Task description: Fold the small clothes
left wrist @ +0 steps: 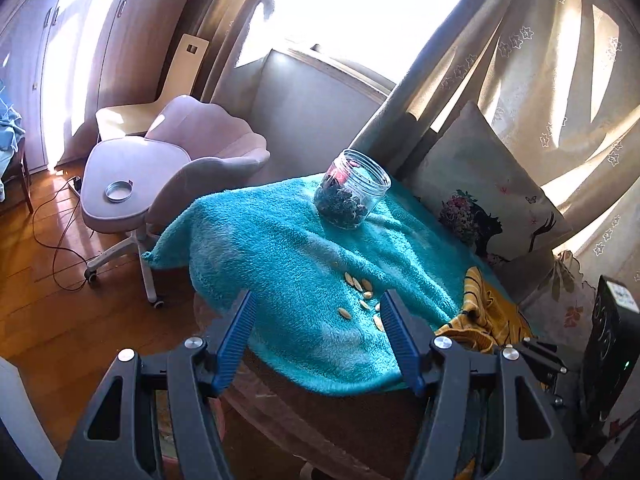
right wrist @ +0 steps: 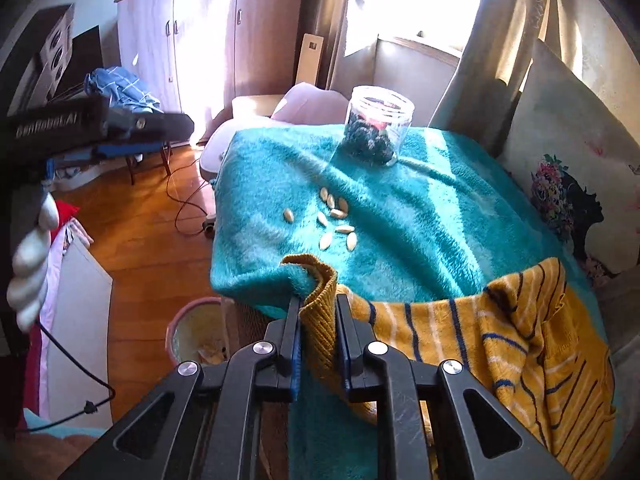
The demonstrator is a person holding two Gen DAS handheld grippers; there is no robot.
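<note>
The right gripper (right wrist: 318,300) pinches the ribbed hem of the yellow striped sweater (right wrist: 520,340), bunched at the teal towel's (right wrist: 420,220) near edge. The left gripper (left wrist: 316,300) hovers open. Next: spreading the sweater flat, clear of the scattered seeds (right wrist: 332,216).

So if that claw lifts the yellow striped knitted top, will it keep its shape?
Probably not. The yellow striped knitted top already lies crumpled in soft folds, so it would likely droop from the right claw pinching its ribbed edge. It looks light and not slippery.
</note>
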